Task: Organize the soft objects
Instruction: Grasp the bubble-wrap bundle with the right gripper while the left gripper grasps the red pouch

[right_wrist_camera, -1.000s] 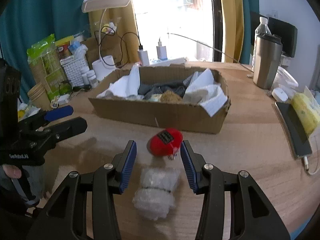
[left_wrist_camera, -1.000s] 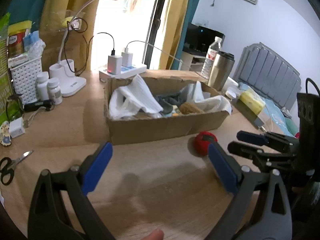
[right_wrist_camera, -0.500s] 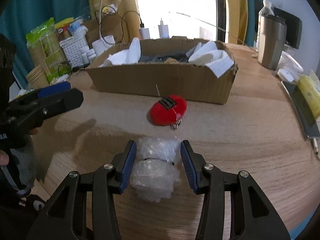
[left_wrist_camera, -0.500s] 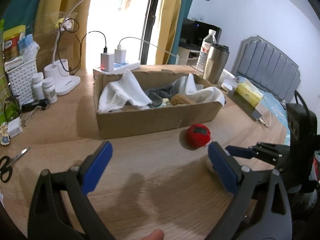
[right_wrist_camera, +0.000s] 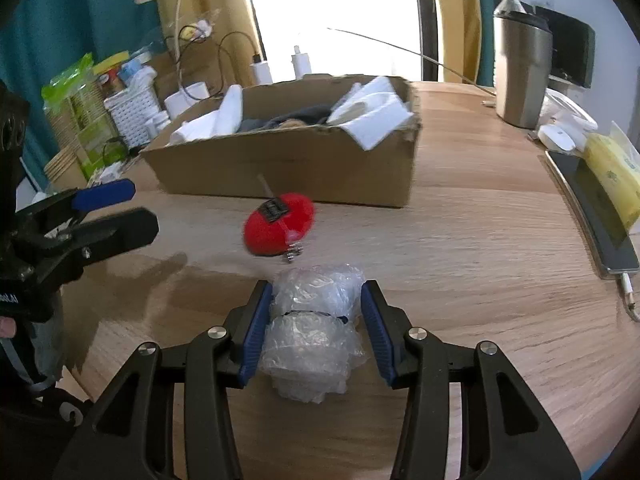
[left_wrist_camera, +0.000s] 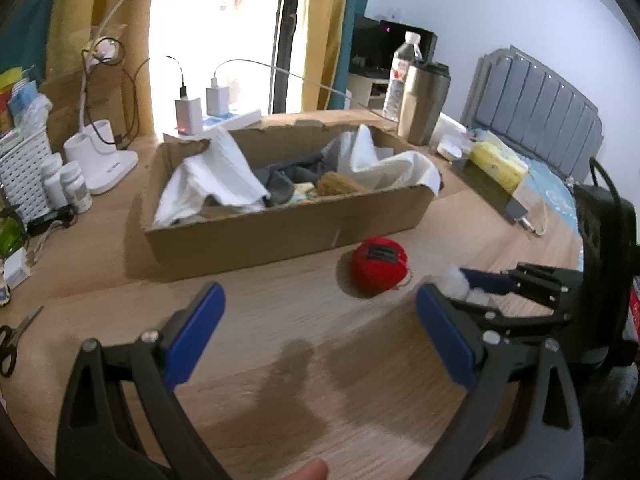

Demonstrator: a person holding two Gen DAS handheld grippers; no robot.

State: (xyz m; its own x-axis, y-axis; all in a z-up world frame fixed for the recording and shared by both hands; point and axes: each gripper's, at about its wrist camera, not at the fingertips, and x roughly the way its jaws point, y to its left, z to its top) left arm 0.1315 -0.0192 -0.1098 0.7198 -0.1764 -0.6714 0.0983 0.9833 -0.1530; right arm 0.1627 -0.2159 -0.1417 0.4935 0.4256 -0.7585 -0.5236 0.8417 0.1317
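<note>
A clear bubble-wrap bundle lies on the wooden table between the blue pads of my right gripper, which presses on both its sides. A red plush pouch with a metal clip sits just beyond it, also in the left wrist view. The cardboard box behind holds white cloths, grey fabric and a brown sponge. My left gripper is open and empty over bare table, left of the right gripper.
A steel tumbler and a water bottle stand at the back right. A phone and a yellow pack lie at the right edge. A lamp, chargers, a white basket, bottles and scissors crowd the left side.
My right gripper has moved forward over the bubble-wrap bundle and closed on it. The left gripper has drifted a little and stays open.
</note>
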